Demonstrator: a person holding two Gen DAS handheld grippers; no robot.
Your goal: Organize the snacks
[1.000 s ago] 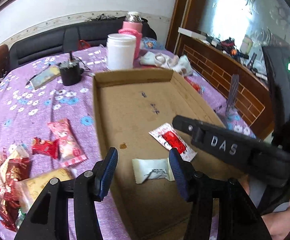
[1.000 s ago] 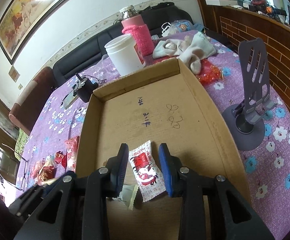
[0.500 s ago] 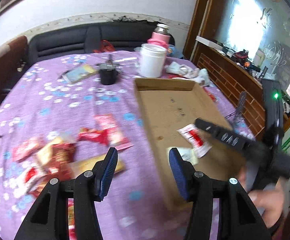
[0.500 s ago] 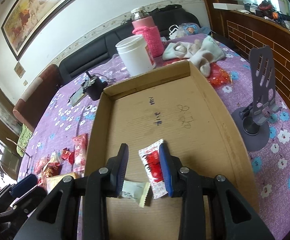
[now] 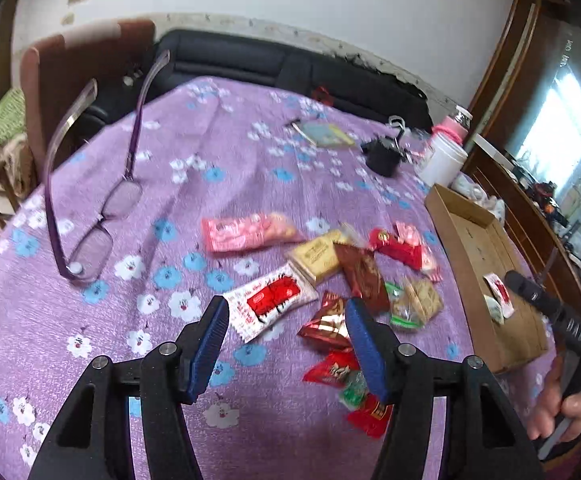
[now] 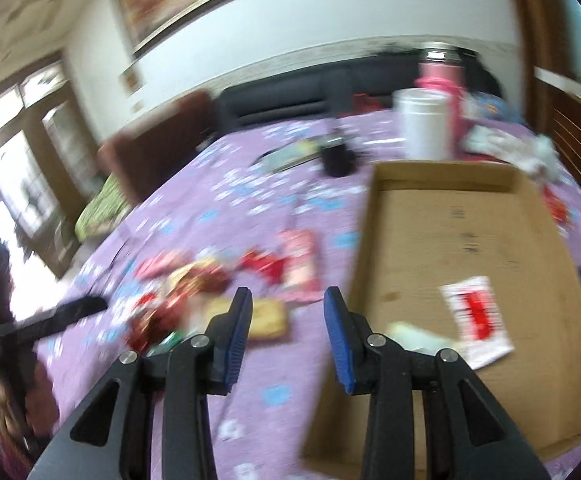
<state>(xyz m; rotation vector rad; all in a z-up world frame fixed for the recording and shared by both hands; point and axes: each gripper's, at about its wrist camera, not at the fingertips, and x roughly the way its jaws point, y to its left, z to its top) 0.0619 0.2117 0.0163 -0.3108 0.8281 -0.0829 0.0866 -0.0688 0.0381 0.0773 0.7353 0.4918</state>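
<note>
Left tool [image 5: 284, 326] spread wide, nothing between the blue pads, hovering above a scattered heap of snacks on the purple flowered tabletop [image 5: 218, 152]. Directly ahead of it, a white-and-red packet [image 5: 272, 302] lying flat; beside that, a beige biscuit pack [image 5: 318, 256], a brown wrapper [image 5: 362, 276], a pink packet [image 5: 246, 232] farther off, red candies [image 5: 396, 246] and a clear pack with green trim [image 5: 414, 302]. More red and green wrappers [image 5: 340, 372] close under the right pad. Purple-framed eyeglasses [image 5: 98, 216] well apart on the left of the cloth.

Right tool [image 6: 286, 326] likewise spread and holding nothing, poised over the cloth just beside the left wall of the cardboard tray [image 6: 364, 240]. Inside the tray, a white-and-red sachet [image 6: 476, 316] and a pale wrapper [image 6: 414, 336] touching it. View heavily blurred. Beyond the tray, a white canister [image 6: 424, 128], a pink bottle [image 6: 440, 76] and a black mug [image 6: 338, 158].
</note>
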